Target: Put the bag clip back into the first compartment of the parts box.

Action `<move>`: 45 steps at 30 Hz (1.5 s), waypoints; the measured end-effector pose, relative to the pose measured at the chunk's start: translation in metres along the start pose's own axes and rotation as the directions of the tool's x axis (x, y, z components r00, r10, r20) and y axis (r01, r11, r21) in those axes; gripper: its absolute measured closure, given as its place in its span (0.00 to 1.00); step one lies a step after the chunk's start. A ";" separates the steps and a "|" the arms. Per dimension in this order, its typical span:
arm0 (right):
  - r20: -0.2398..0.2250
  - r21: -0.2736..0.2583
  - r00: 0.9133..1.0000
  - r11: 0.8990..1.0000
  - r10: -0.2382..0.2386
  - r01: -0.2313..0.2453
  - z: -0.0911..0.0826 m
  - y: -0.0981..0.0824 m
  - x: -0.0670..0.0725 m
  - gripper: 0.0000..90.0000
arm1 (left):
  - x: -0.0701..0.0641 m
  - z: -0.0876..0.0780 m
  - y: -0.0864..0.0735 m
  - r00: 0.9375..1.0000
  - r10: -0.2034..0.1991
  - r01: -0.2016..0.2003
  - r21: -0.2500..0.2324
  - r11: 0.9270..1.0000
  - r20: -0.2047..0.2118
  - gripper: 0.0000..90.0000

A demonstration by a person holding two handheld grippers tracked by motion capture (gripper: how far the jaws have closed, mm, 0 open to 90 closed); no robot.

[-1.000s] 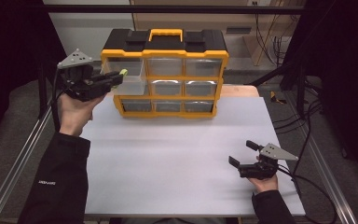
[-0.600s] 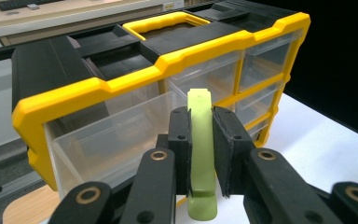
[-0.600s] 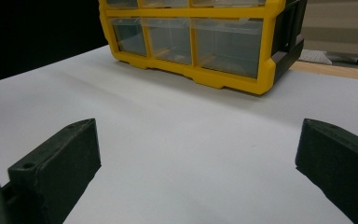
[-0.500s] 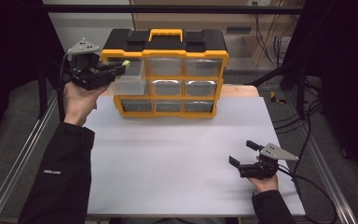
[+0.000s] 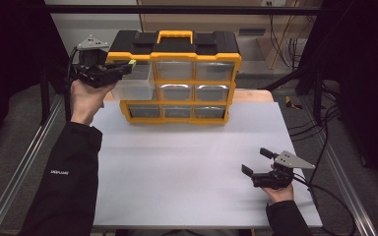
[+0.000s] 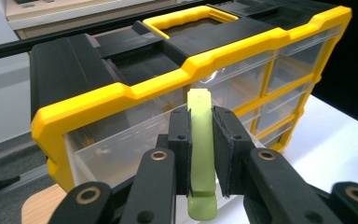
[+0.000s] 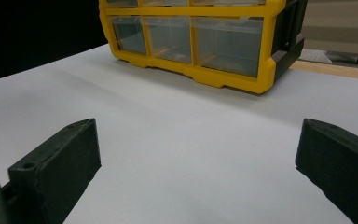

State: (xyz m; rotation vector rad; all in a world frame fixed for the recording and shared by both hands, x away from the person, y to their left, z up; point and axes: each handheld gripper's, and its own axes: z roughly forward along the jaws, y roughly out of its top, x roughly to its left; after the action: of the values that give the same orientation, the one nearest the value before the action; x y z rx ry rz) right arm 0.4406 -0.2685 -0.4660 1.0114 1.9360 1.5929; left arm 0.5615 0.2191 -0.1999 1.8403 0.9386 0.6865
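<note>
A yellow and black drawer organizer (image 5: 177,49) stands at the back of the white table top (image 5: 187,162). One clear drawer (image 5: 135,88) in its left column stands pulled out. My left gripper (image 5: 124,67) hovers at the organizer's upper left corner, above that drawer, shut on a pale green flat piece (image 5: 132,62). In the left gripper view the green piece (image 6: 200,154) stands upright between the pads of the left gripper (image 6: 200,121), before the organizer (image 6: 121,93). My right gripper (image 5: 256,161) rests low at the front right, open and empty. Its own view shows the right gripper (image 7: 198,154) facing the organizer (image 7: 223,74).
Metal frame rails (image 5: 24,167) run along both sides of the table. Cables (image 5: 325,123) trail on the floor at the right. A wooden edge (image 5: 253,95) shows behind the white top. The organizer's other clear drawers (image 5: 194,91) sit flush.
The left hand has lifted and moved back toward the organizer's top left corner, still carrying the green piece. The right hand has stayed put.
</note>
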 end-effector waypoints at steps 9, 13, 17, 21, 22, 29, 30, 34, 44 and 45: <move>-0.001 0.001 1.000 1.000 -0.004 0.004 0.000 0.000 0.000 0.01 | 0.011 0.009 -0.001 0.999 -0.033 0.033 0.014 0.999 -0.016 0.86; -0.001 0.003 1.000 1.000 -0.003 0.003 0.000 0.000 0.000 0.01 | 0.015 0.013 -0.002 0.999 -0.037 0.038 0.025 0.999 -0.025 0.86; -0.001 0.001 1.000 1.000 -0.002 0.002 0.000 0.000 0.000 0.01 | 0.015 0.016 -0.003 0.999 -0.032 0.033 0.027 0.999 -0.028 0.86; 0.000 0.000 1.000 1.000 -0.001 0.001 0.000 0.000 0.000 0.01 | 0.017 0.021 -0.004 0.999 -0.038 0.039 0.034 0.999 -0.030 0.86; -0.001 -0.001 1.000 1.000 -0.001 0.001 0.000 0.000 0.000 0.01 | 0.017 0.022 -0.005 0.999 -0.039 0.040 0.037 0.999 -0.031 0.86; -0.001 -0.002 1.000 1.000 0.000 0.000 0.000 0.000 0.000 0.01 | 0.020 0.027 -0.009 0.998 -0.050 0.052 0.051 0.997 -0.029 0.86; -0.001 -0.001 1.000 1.000 0.000 0.000 0.000 0.000 0.000 0.01 | 0.020 0.027 -0.009 0.998 -0.048 0.049 0.054 0.997 -0.031 0.86; -0.001 -0.001 1.000 1.000 0.000 0.000 0.000 0.000 0.000 0.01 | 0.019 0.028 -0.012 0.998 -0.047 0.049 0.061 0.997 -0.034 0.86; 0.000 -0.001 1.000 1.000 -0.001 0.001 0.000 0.000 0.000 0.01 | 0.016 0.028 -0.014 0.999 -0.023 0.026 0.068 0.997 -0.038 0.85; 0.000 -0.001 1.000 1.000 -0.001 0.001 0.000 0.000 0.000 0.01 | 0.016 0.028 -0.014 0.999 -0.022 0.025 0.069 0.997 -0.038 0.85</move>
State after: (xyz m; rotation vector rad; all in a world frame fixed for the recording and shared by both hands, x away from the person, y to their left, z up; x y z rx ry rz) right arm 0.4403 -0.2681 -0.4662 1.0098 1.9353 1.5936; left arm 0.5874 0.2231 -0.2231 1.8800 1.0187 0.6835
